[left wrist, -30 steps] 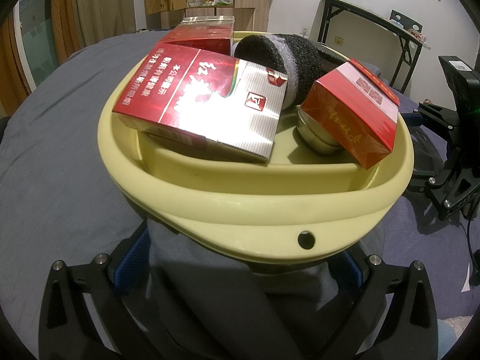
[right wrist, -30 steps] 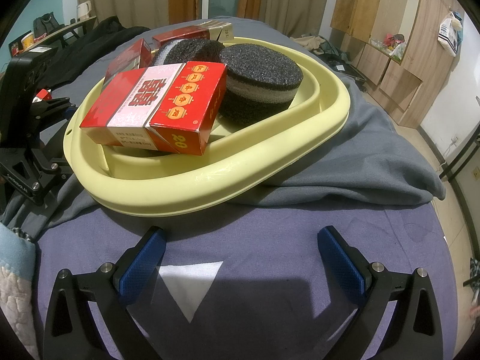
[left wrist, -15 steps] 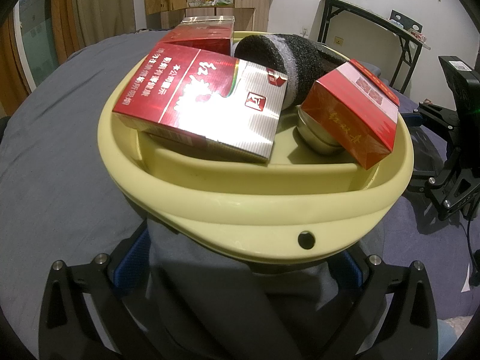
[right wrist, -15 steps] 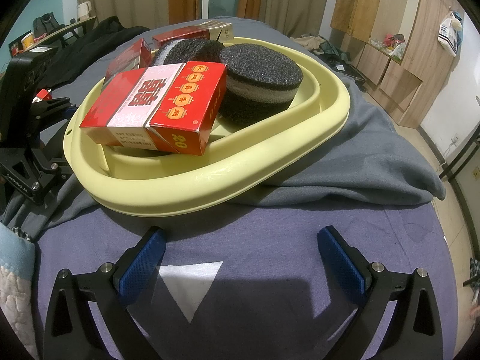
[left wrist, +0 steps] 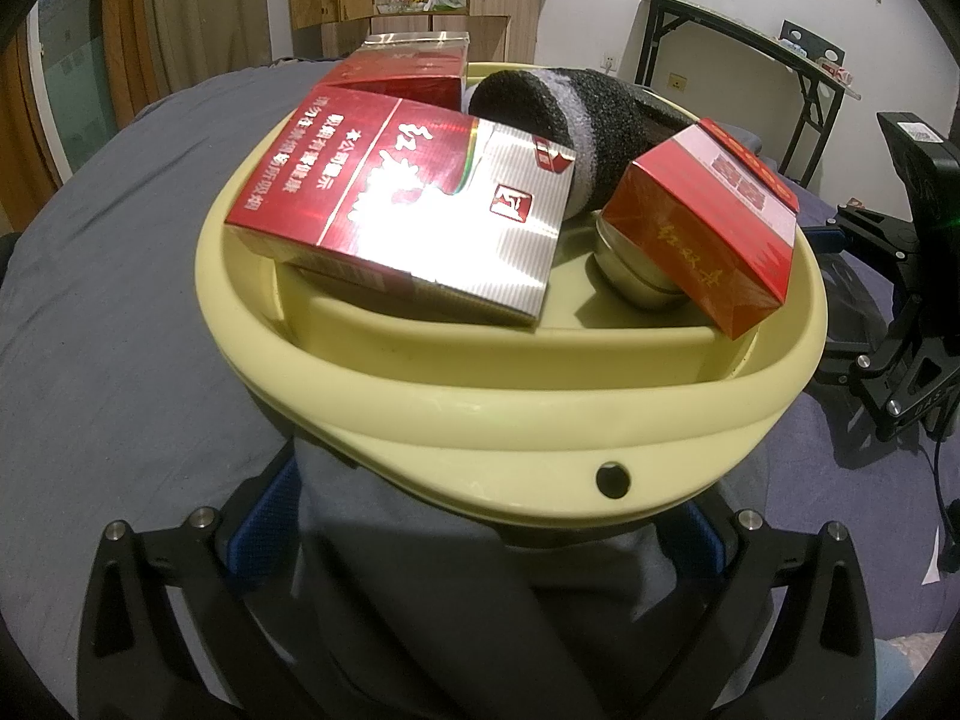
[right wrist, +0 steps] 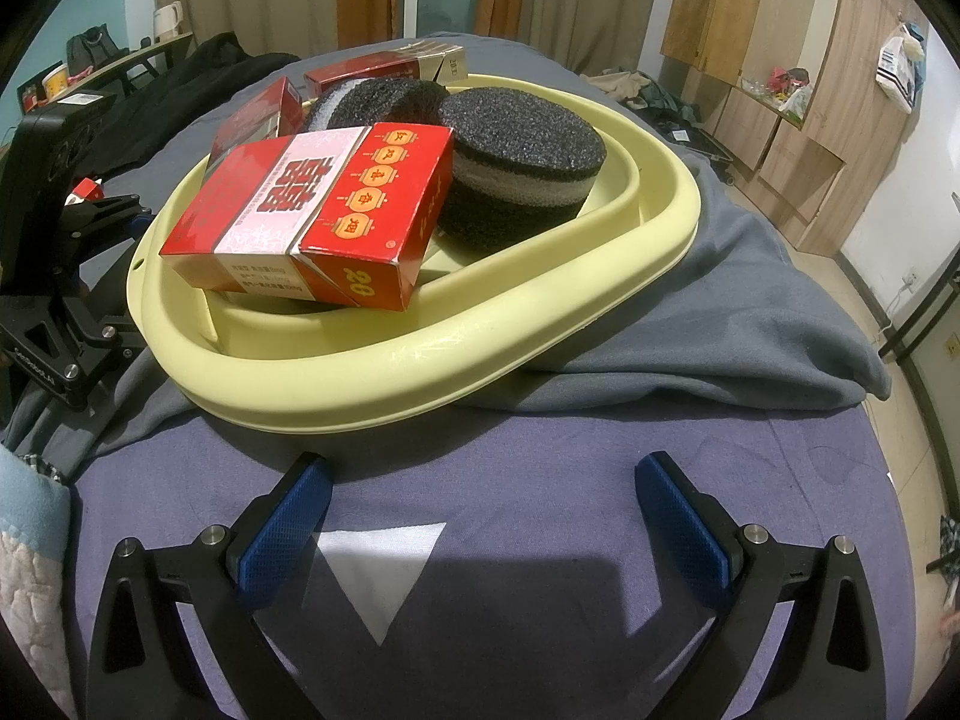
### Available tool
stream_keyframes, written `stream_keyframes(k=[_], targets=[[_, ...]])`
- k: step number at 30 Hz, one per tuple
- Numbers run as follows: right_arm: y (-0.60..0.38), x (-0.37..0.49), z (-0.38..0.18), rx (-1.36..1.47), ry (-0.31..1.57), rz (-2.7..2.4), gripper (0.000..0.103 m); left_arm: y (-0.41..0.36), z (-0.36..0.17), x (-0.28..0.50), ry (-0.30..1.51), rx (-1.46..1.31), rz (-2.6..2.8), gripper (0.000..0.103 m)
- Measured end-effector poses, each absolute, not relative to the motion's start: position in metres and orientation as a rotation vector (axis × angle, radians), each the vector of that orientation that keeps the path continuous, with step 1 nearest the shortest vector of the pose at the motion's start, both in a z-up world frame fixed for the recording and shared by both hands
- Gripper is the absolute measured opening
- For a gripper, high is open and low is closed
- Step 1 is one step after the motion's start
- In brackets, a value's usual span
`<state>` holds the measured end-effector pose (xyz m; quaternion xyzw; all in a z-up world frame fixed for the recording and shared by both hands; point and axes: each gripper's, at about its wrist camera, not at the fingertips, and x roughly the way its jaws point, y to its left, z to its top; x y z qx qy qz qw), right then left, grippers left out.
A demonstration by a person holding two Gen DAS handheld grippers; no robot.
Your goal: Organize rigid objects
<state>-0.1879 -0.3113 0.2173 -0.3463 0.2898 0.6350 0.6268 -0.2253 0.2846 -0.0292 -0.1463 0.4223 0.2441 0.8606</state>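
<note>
Here the pale yellow basin sits on a grey cloth spread over the purple bedsheet, its thick rolled rim facing both cameras. A bare stretch of sheet lies between the rim and the right gripper; the cloth slopes away to the far right of that view. Inside the basin the things are piled loosely: a large red and silver carton lies tilted across the near left part, another red carton stands behind it, and a red box leans over a small metal tin. Two black foam discs with a white band fill the back; one lies flat, the other tips on edge. A red box with lantern prints rests on top in the right view. The left gripper points at the rim with its jaws spread wide over the cloth. The right gripper's jaws are also spread apart, holding nothing.
</note>
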Motion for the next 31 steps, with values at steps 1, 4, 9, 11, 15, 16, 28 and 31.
stream_keyframes(k=[1, 4, 9, 11, 15, 16, 28, 31], targets=[[-0.3112, -0.1877, 0.2173, -0.794, 0.665, 1.456, 0.103, 0.2847, -0.0291, -0.2255, 0.886, -0.307, 0.512, 0.103], [-0.3112, -0.1877, 0.2173, -0.794, 0.665, 1.456, 0.103, 0.2847, -0.0291, -0.2255, 0.886, -0.307, 0.512, 0.103], [-0.3114, -0.1879, 0.2174, -0.794, 0.665, 1.456, 0.103, 0.2846, -0.0292, -0.2253, 0.886, -0.307, 0.512, 0.103], [-0.3114, -0.1879, 0.2173, -0.794, 0.664, 1.456, 0.103, 0.2845, -0.0292, -0.2252, 0.886, -0.307, 0.513, 0.103], [-0.3114, -0.1880, 0.2173, -0.794, 0.665, 1.456, 0.103, 0.2845, -0.0292, -0.2253, 0.886, -0.307, 0.513, 0.103], [-0.3110, -0.1871, 0.2172, -0.794, 0.665, 1.456, 0.103, 0.2845, -0.0293, -0.2252, 0.887, -0.306, 0.513, 0.103], [-0.3114, -0.1880, 0.2174, -0.794, 0.665, 1.456, 0.103, 0.2850, -0.0280, -0.2262, 0.888, -0.303, 0.514, 0.103], [-0.3112, -0.1876, 0.2173, -0.794, 0.665, 1.456, 0.103, 0.2848, -0.0277, -0.2264, 0.888, -0.304, 0.514, 0.103]])
